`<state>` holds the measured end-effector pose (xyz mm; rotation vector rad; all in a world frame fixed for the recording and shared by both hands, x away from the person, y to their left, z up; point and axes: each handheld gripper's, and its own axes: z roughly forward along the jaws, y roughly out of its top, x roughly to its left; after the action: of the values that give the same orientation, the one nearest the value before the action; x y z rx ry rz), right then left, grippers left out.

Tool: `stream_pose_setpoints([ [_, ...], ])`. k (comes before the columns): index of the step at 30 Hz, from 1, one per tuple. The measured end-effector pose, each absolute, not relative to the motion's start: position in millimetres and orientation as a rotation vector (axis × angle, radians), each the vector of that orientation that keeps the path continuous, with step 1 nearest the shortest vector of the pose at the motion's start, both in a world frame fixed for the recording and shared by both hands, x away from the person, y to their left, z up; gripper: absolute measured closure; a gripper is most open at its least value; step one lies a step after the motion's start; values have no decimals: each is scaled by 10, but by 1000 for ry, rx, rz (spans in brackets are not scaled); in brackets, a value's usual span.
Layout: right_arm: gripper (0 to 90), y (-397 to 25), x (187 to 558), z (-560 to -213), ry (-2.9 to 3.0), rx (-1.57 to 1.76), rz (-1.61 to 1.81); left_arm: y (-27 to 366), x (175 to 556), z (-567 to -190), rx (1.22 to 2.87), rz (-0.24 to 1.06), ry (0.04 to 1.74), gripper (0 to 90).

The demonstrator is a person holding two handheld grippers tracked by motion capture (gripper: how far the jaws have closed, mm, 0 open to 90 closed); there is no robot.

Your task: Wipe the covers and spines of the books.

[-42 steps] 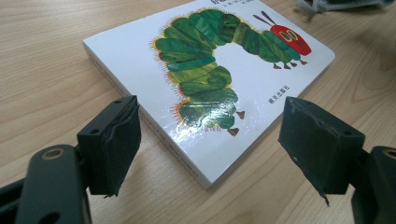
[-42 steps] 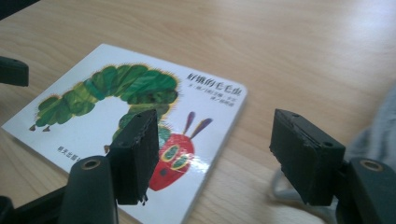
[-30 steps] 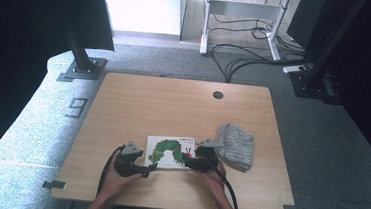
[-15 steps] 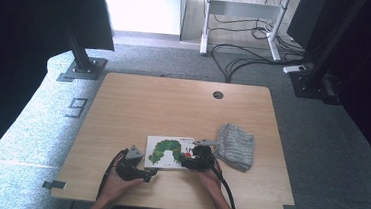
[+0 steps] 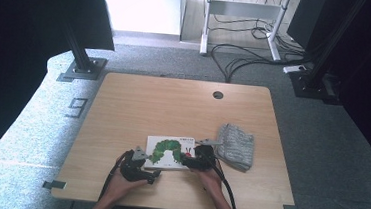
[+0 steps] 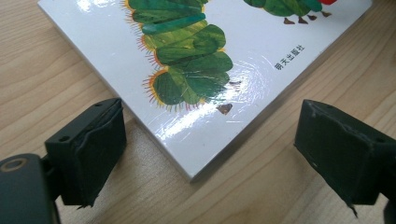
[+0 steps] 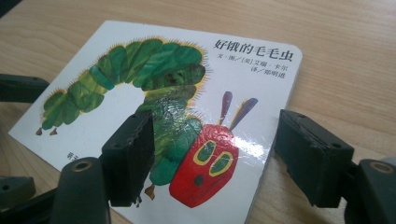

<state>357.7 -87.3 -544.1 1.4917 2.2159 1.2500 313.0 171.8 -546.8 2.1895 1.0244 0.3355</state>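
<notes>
A white, glossy board book with a green caterpillar on its cover [image 5: 170,152] is seen lying flat on the light wooden surface [image 5: 148,106], near its front edge. The left tool [image 6: 210,140] is held released, its jaws spread either side of the book's near corner without touching it. The right tool [image 7: 212,154] is likewise released, one jaw above the cover, the other just past the book's edge. A grey knitted cloth [image 5: 235,146] is seen just beside the book.

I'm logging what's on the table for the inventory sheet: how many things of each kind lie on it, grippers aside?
Book: 1
Grey cloth: 1
Total: 2
</notes>
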Motion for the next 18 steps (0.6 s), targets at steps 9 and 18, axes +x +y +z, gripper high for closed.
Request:
stream_pose_setpoints([
  [9,293,-930,3518,-5258,2156,1489,1376,1704,3147,-5468,2170,348,1056,84],
  [18,293,-918,3487,-5179,2145,1454,1388,1739,3167,-5464,2118,336,1095,142],
])
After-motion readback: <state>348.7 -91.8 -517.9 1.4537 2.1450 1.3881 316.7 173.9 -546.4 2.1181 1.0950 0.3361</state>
